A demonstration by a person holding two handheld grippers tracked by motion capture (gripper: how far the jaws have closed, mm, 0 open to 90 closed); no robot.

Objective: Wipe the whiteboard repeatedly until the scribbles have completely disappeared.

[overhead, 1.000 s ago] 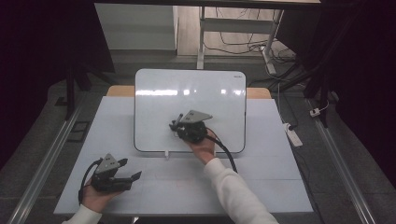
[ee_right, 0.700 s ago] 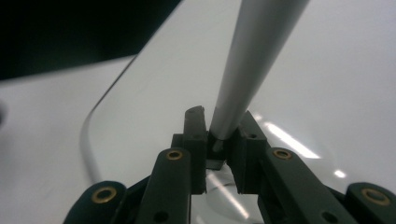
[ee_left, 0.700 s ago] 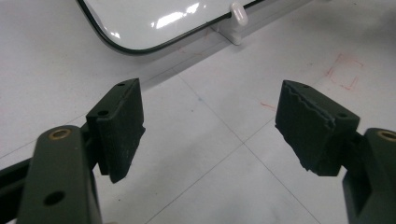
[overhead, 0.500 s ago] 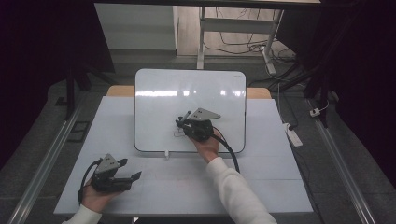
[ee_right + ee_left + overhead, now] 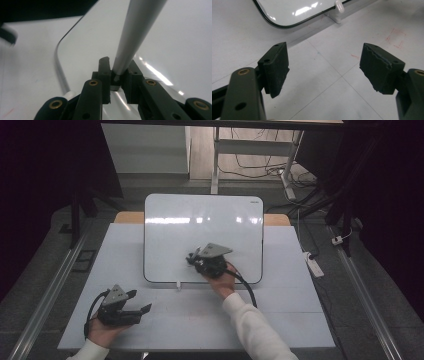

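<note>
1. Dark floor and cables surround the pale grey tabletop [image 5: 300, 315], which carries a glossy white rounded-corner board [image 5: 200, 227] at its far edge.
2. Over the board's near edge, the right gripper [image 5: 119, 75] clamps a light grey cylindrical marker [image 5: 136, 30]; its tip is cut off.
3. From above, the marker is hidden.
4. Near the tabletop's front left corner, the left gripper [image 5: 324, 70] gapes, holding nothing.

We see the whiteboard [image 5: 200, 227] lying at twelve o'clock on the table [image 5: 300, 320], its far edge past the table's rim. Our right gripper [image 5: 192, 258] sits over the board's near part, a marker [image 5: 135, 35] between its jaws. At seven o'clock, our left gripper [image 5: 142, 309] rests on the table, well apart from the board.
</note>
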